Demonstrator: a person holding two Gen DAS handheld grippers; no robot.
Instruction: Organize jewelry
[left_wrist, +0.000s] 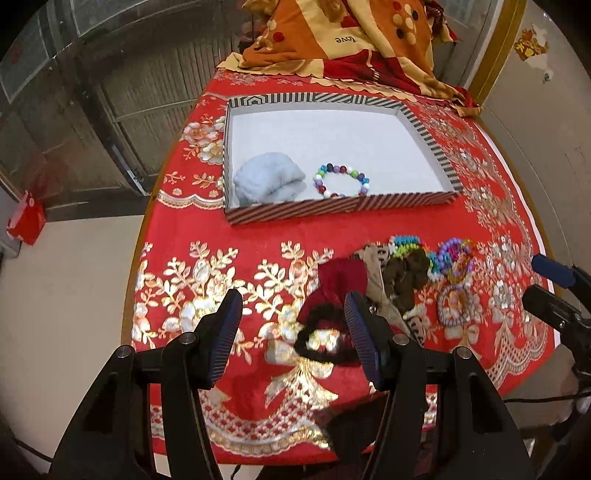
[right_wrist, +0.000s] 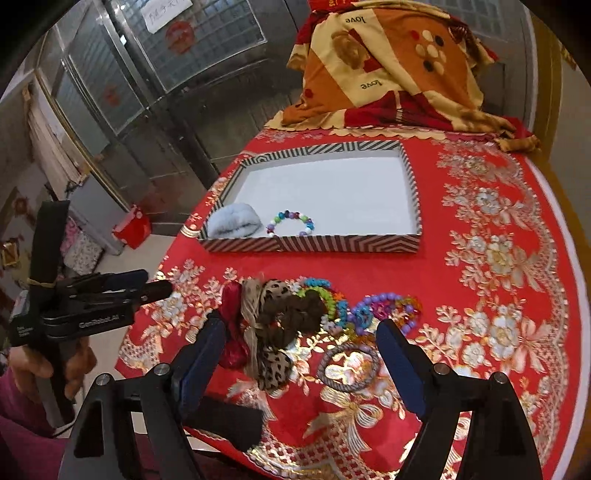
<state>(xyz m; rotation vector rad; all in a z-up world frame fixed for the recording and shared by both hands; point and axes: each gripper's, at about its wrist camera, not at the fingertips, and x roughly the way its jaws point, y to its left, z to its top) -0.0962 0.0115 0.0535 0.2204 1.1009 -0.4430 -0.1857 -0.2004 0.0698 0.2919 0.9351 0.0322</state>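
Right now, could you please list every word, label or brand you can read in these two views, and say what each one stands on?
"love", upside down: on the orange, cream and red patterned blanket behind the striped shallow box, printed twice.
"GenRobot.AI": on the black body of the left gripper.
White paper notice on the glass door: handwriting too blurred to read.
Small label beside the brand: too small.

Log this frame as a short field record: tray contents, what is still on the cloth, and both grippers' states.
tray: striped rim, white floor
in tray: pale blue scrunchie; multicoloured bead bracelet
on cloth: pile of scrunchies and bead bracelets; grey hair tie
left gripper: open, empty
right gripper: open, empty
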